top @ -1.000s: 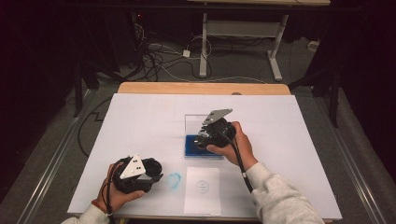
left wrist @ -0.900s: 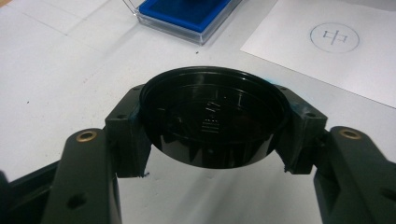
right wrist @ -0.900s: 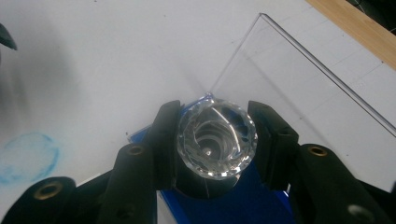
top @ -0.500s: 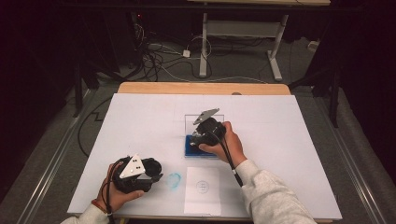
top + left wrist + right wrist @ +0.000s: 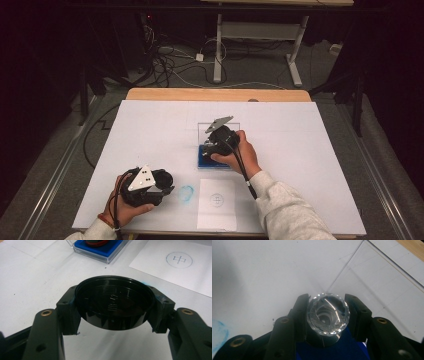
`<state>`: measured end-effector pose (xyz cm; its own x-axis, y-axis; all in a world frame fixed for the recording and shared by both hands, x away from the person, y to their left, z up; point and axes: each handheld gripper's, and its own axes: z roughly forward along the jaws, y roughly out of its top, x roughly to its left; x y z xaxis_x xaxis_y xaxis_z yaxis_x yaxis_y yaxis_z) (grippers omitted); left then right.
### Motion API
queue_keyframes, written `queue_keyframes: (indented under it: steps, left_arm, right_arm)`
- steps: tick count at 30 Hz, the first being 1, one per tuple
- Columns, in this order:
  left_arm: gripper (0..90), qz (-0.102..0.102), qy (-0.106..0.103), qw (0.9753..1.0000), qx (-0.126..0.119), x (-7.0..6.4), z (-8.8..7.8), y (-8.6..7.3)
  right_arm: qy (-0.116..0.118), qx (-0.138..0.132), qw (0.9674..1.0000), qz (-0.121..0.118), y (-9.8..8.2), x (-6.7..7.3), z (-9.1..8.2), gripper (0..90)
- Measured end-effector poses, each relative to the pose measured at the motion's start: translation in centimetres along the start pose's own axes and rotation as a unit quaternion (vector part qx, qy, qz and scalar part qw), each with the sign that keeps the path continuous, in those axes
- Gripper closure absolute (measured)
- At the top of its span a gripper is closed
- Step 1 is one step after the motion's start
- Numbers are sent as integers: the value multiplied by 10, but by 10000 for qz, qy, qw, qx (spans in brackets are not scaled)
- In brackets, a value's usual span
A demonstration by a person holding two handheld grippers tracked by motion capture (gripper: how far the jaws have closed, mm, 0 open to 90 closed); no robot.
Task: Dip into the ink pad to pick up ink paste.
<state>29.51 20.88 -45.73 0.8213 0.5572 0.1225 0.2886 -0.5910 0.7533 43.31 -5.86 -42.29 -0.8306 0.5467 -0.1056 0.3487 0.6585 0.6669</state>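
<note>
Left gripper [image 5: 167, 190]: black body, topped by a grey three-cornered plate with small dark screw holes; a black cable loops beside it. Right gripper [image 5: 209, 146]: black, same grey plate, black cable trailing along the light grey sleeve [image 5: 285, 205]. Jaw arms are matte black with brass-coloured pivot rivets. The left wrist wears a red-orange band [image 5: 105, 220].

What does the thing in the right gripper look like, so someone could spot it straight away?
On the white table sheet, find the blue-lined clear case mid-table. Above it, the right gripper clamps a stamp with a faceted, crystal-clear round top, unlike the plain black cap nearby.
</note>
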Motion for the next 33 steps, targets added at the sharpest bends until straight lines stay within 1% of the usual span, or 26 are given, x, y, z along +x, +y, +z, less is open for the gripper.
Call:
queue_keyframes:
  steps: [4, 6, 8, 11, 13, 14, 19, 24, 25, 31, 33]
  left_arm:
    - [365, 5, -8, 10000, -5, 0, -1, 0]
    - [365, 3, -5, 10000, 4, 0, -1, 0]
    - [365, -1, -7, 10000, 15, 0, 0, 0]
    - [365, 6, -5, 10000, 14, 0, 0, 0]
    - [365, -6, -16, 10000, 16, 0, 0, 0]
    - [365, -5, -16, 10000, 22, 0, 0, 0]
    - [365, -8, -19, 10000, 35, 0, 1, 0]
    - [365, 4, -11, 10000, 25, -1, 0, 1]
    - [365, 3, -15, 10000, 25, -1, 0, 1]
    - [365, 13, -9, 10000, 33, -2, 0, 0]
    - [365, 12, -17, 10000, 33, -2, 0, 0]
  right_arm:
    - [-48, 76, 10000, 4, 1, 1, -2, 571]
    - [9, 83, 10000, 55, 1, 1, -4, 572]
    - [5, 128, 9999, 68, 0, 1, -4, 571]
    - [18, 70, 10000, 33, 1, 2, -7, 571]
    - [58, 112, 9999, 65, 0, 1, -4, 571]
    - [85, 60, 9999, 95, -1, 1, -3, 571]
    - [4, 108, 9999, 2, 1, 4, -2, 571]
    - [21, 80, 9999, 142, -1, 3, -1, 572]
    - [5, 78, 9999, 137, -1, 3, 0, 572]
    - [-117, 99, 9999, 69, 0, 6, 1, 573]
    - [-183, 115, 9998, -3, 0, 8, 1, 572]
